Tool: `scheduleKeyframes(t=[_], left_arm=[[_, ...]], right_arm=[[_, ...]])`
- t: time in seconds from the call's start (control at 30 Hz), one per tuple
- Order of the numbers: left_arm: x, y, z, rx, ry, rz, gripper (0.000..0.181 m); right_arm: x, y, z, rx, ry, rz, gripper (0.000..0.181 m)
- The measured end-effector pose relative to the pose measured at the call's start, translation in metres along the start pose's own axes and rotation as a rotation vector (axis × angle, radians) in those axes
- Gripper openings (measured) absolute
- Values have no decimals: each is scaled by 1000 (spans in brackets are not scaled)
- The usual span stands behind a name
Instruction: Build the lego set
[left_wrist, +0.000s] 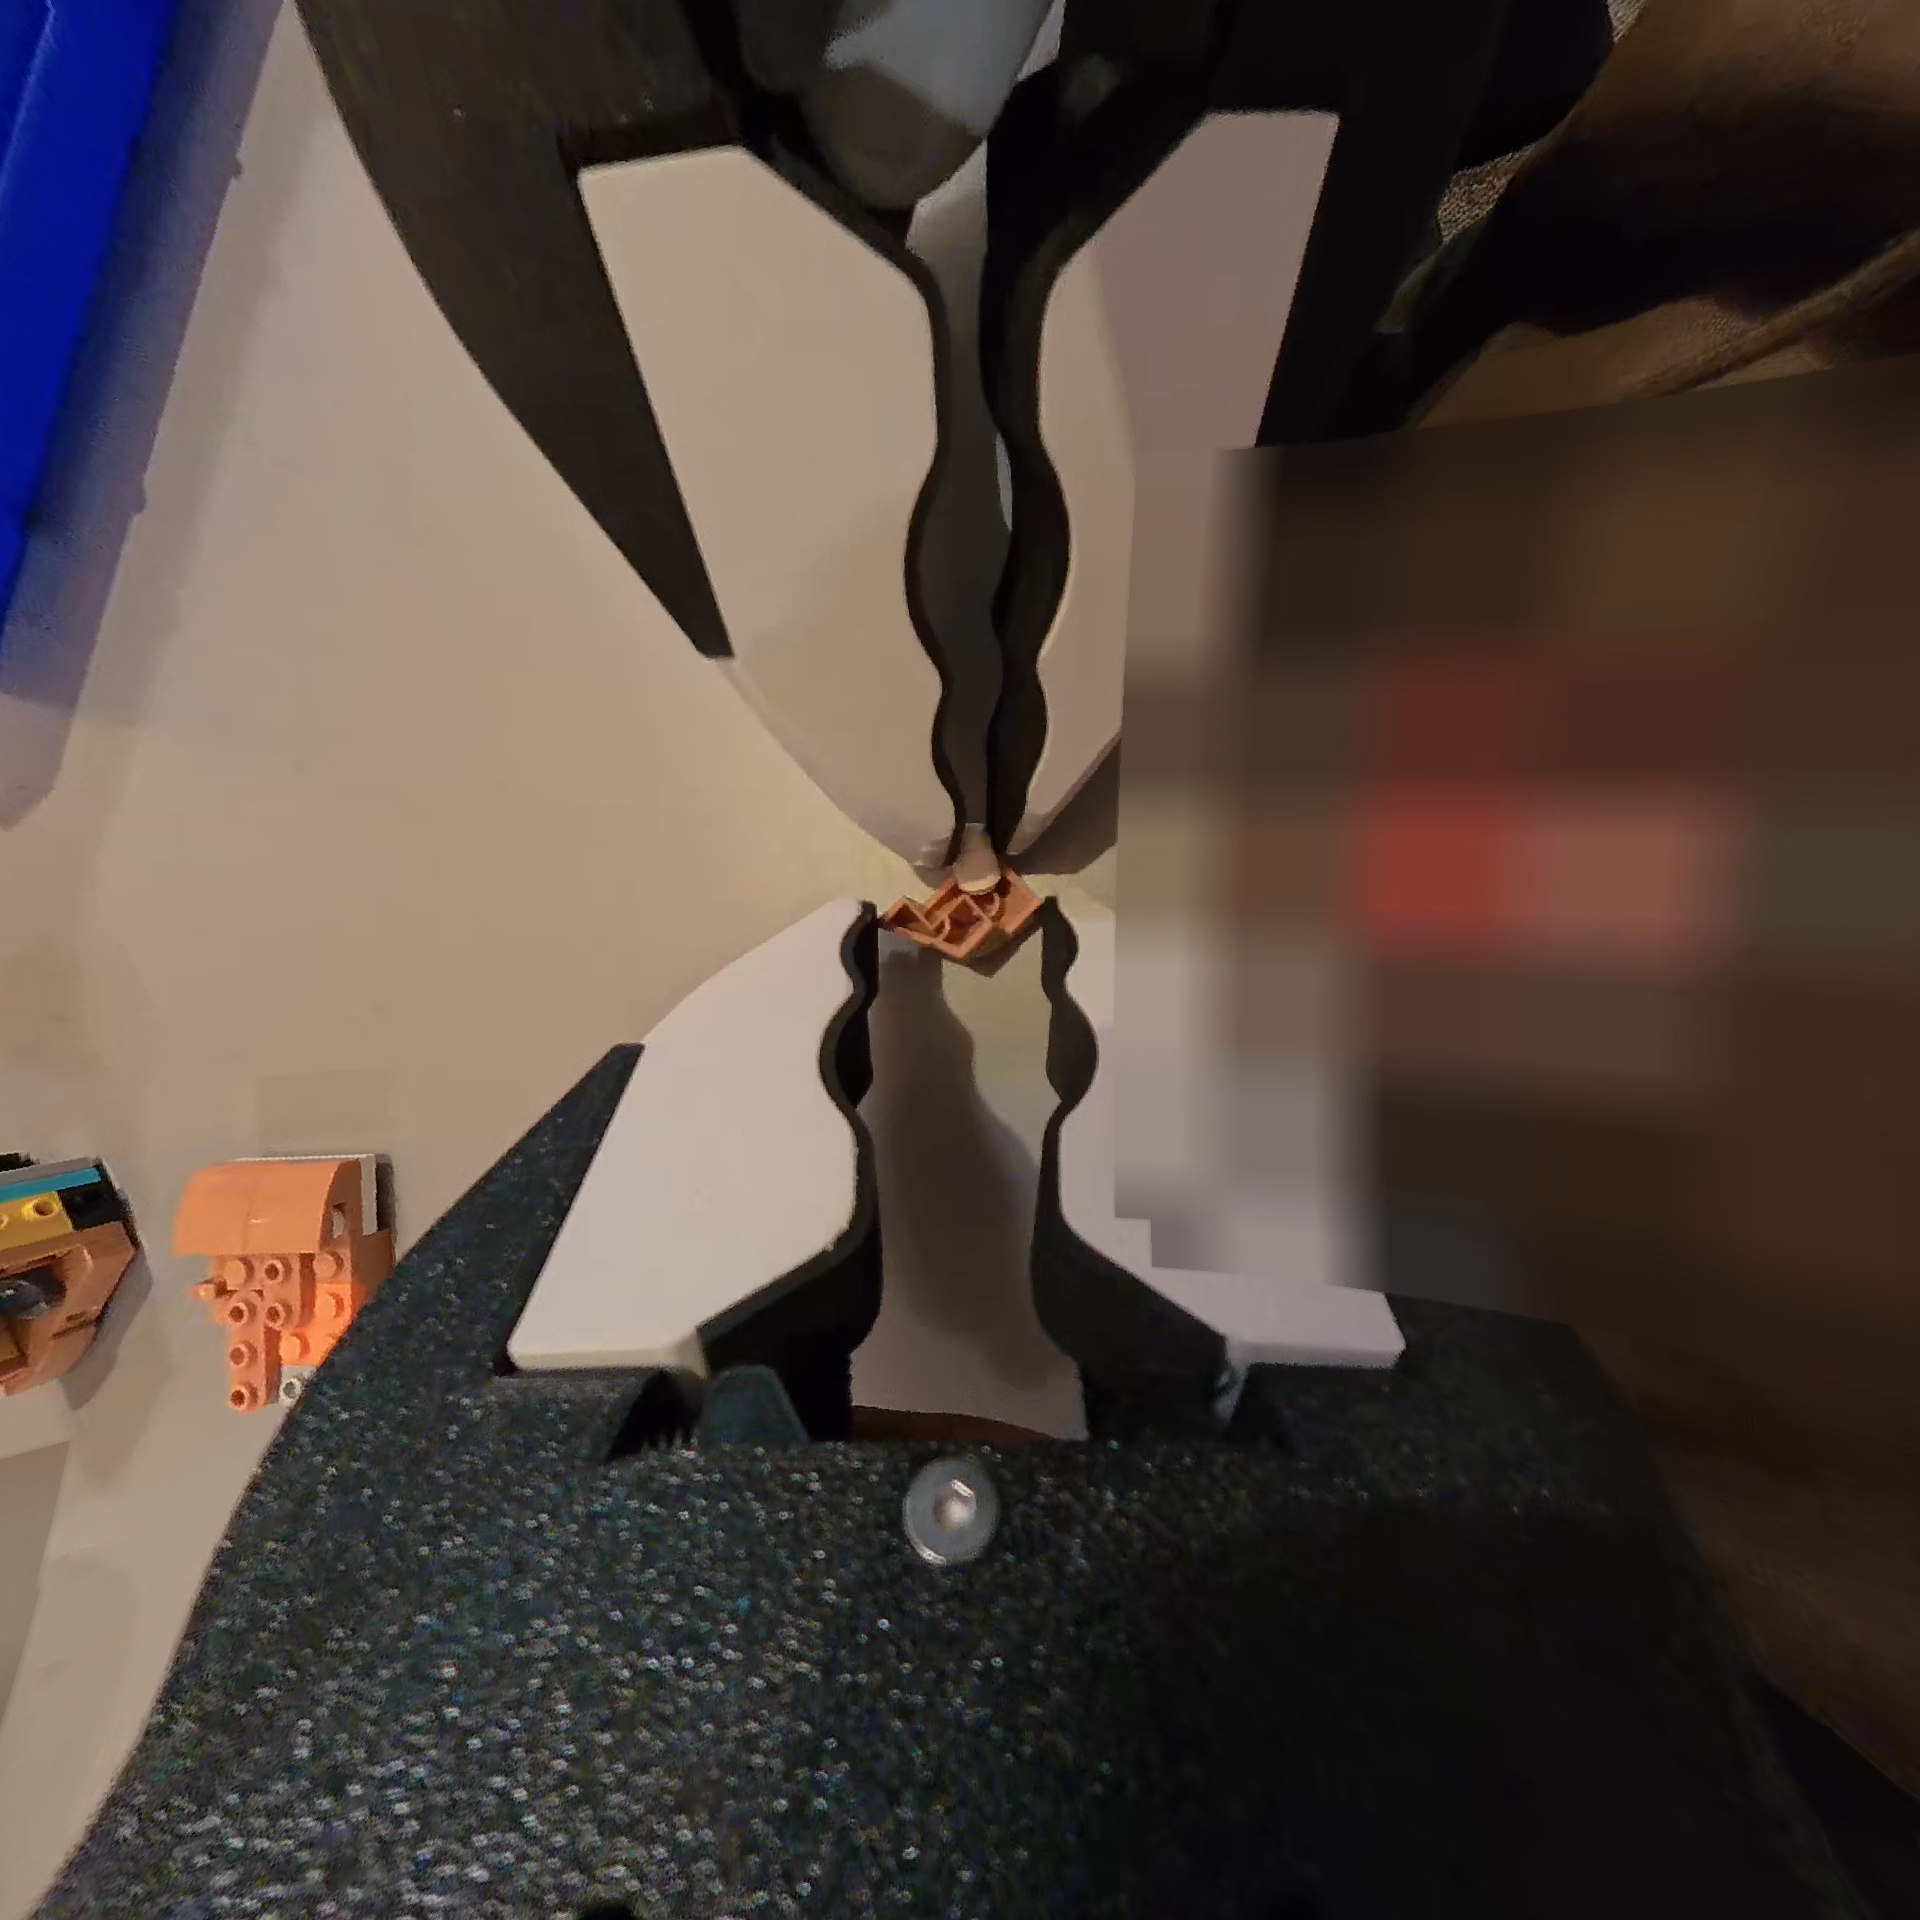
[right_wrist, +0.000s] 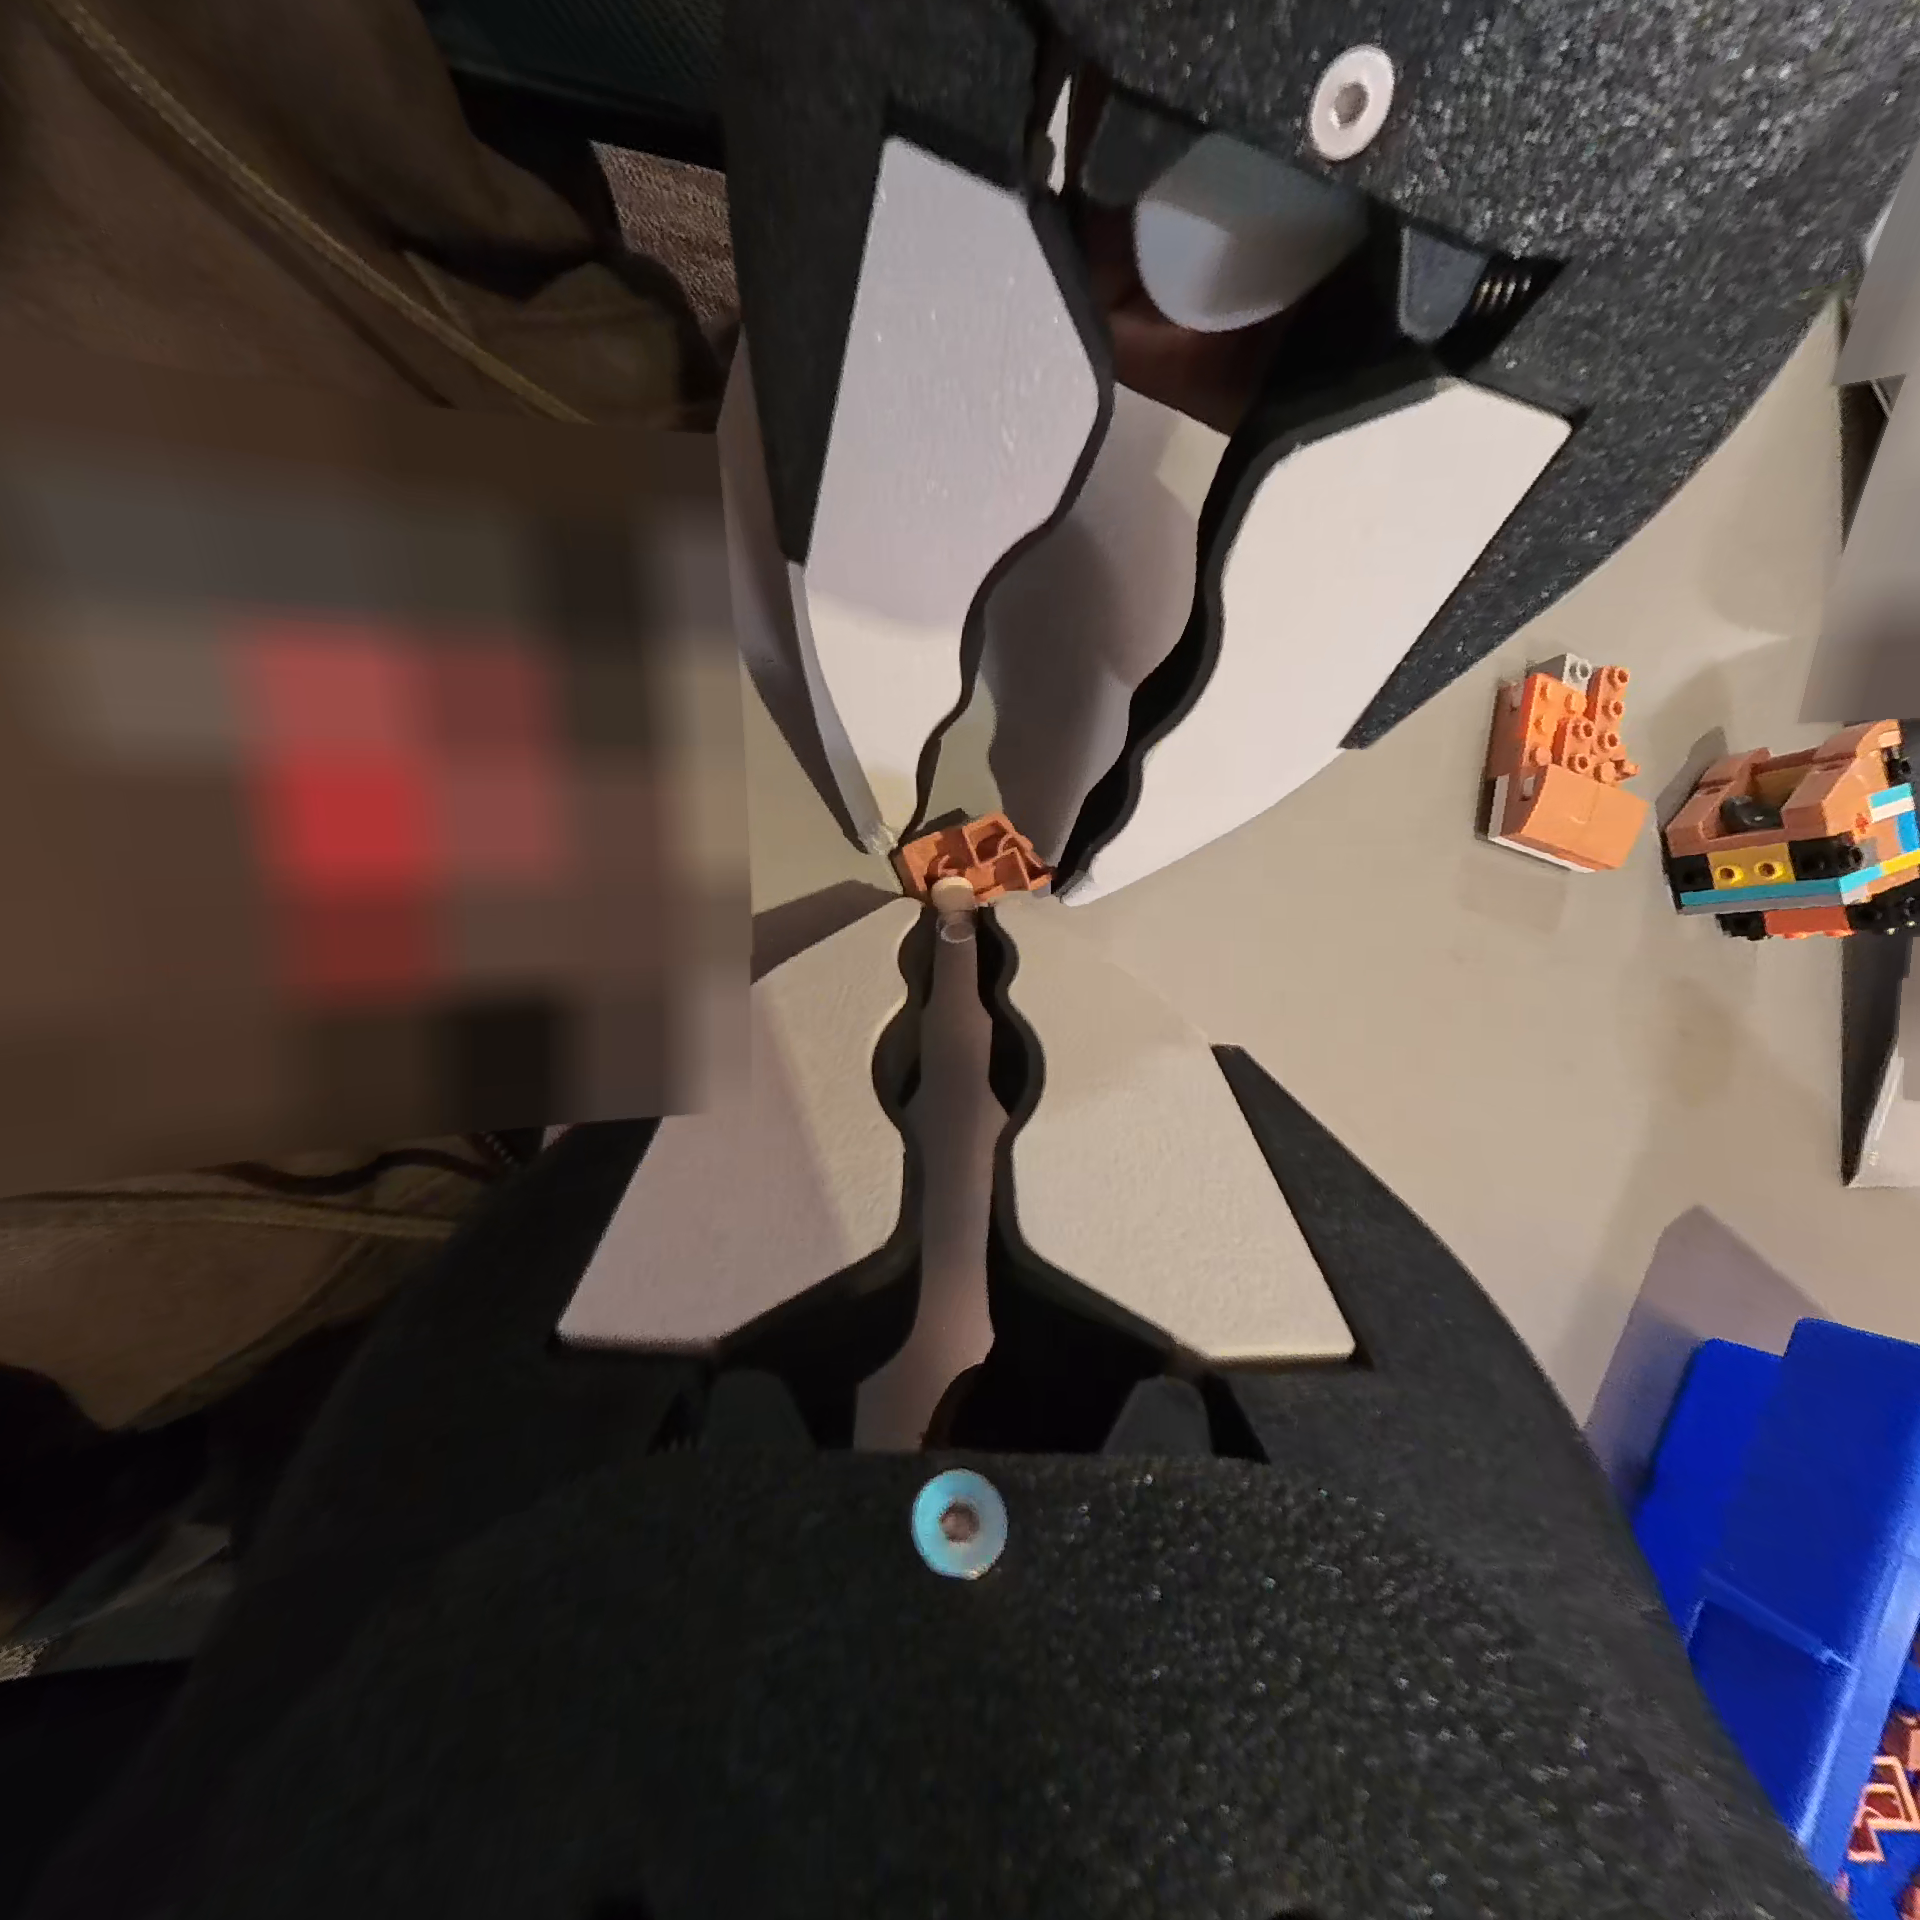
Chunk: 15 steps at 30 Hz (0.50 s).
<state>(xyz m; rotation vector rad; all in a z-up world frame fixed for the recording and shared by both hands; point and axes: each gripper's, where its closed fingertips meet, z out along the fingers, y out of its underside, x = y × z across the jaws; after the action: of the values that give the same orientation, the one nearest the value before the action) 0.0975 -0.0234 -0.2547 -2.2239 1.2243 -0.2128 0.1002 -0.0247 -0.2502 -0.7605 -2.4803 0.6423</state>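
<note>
Here, brown brick (left_wrist: 954, 925) between grippers

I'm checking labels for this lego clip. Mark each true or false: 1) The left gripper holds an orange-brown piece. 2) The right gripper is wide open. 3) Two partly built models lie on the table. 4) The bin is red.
1) True: the left gripper clamps the orange-brown piece.
2) False: the right gripper pinches a small pale piece.
3) True: an orange model and a multicoloured model lie on the table.
4) False: the bin is blue.

Black speckled hand-held gripper (left_wrist: 961, 914), white wavy-edged fingers (left_wrist: 727, 1143)
</note>
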Motion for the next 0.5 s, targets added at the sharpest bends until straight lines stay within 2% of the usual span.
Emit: scheduleKeyframes(t=[0.5], left_arm=[[-1, -3, 0, 85, 11, -19, 30]], right_arm=[[1, 2, -1, -47, 5, -34, 7]])
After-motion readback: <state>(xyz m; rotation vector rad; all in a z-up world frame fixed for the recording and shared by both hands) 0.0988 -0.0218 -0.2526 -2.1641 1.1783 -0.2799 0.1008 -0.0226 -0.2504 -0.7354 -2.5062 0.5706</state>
